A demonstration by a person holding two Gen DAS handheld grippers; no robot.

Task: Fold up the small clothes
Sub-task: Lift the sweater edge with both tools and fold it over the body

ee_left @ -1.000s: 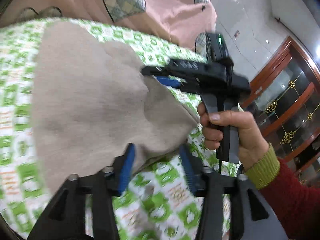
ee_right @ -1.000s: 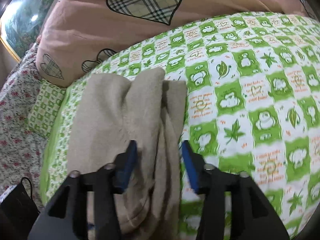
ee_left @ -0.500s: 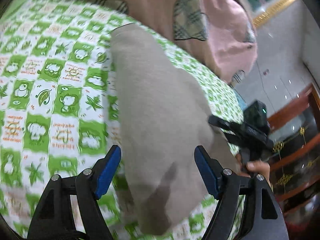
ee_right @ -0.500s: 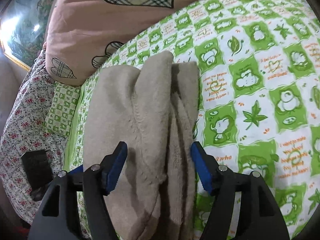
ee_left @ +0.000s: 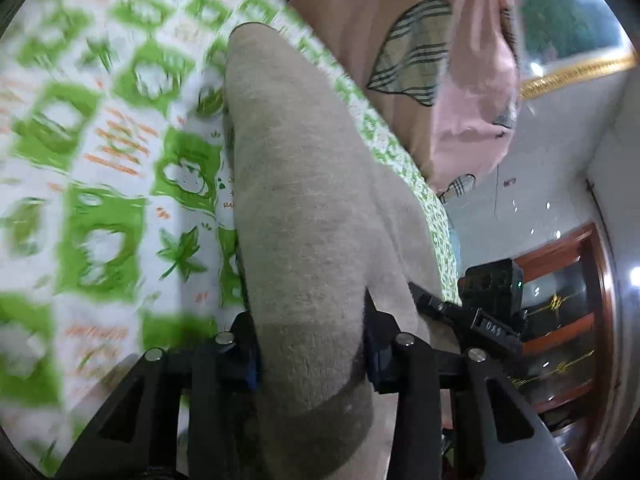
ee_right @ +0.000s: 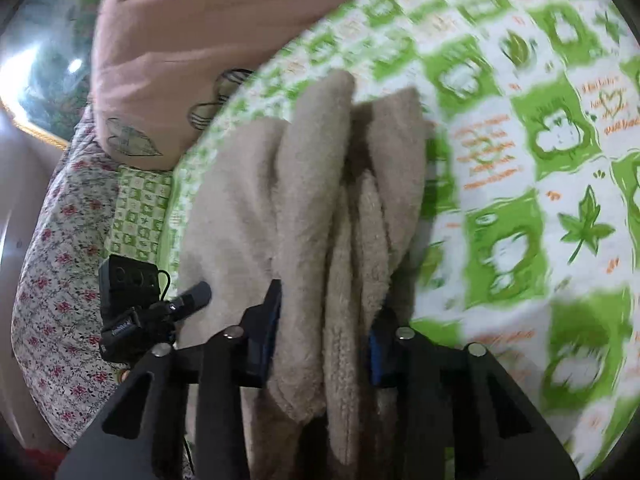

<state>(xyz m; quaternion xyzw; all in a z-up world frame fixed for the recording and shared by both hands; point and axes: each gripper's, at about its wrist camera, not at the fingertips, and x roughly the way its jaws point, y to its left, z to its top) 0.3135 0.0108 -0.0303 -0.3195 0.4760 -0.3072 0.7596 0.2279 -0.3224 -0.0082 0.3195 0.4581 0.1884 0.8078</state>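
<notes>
The bed sheet, green-and-white check, fills most of both views, with a pink quilt bunched at its far side. On the sheet lies the beige garment, a fuzzy knit piece, now gathered into a long narrow band running away from me toward the quilt.

Change noted: half a second ago both my grippers stood spread over the cloth; now both have closed in. The left gripper is clenched on the near end of the garment, cloth filling the gap between its blue pads. The right gripper likewise grasps a bundle of several thick layers. Both views are smeared, so I am in motion.

My judgement: both near corners are secured, and a fold away from me can start.

The garment looks soft, bulky and ridged, not flat.
</notes>
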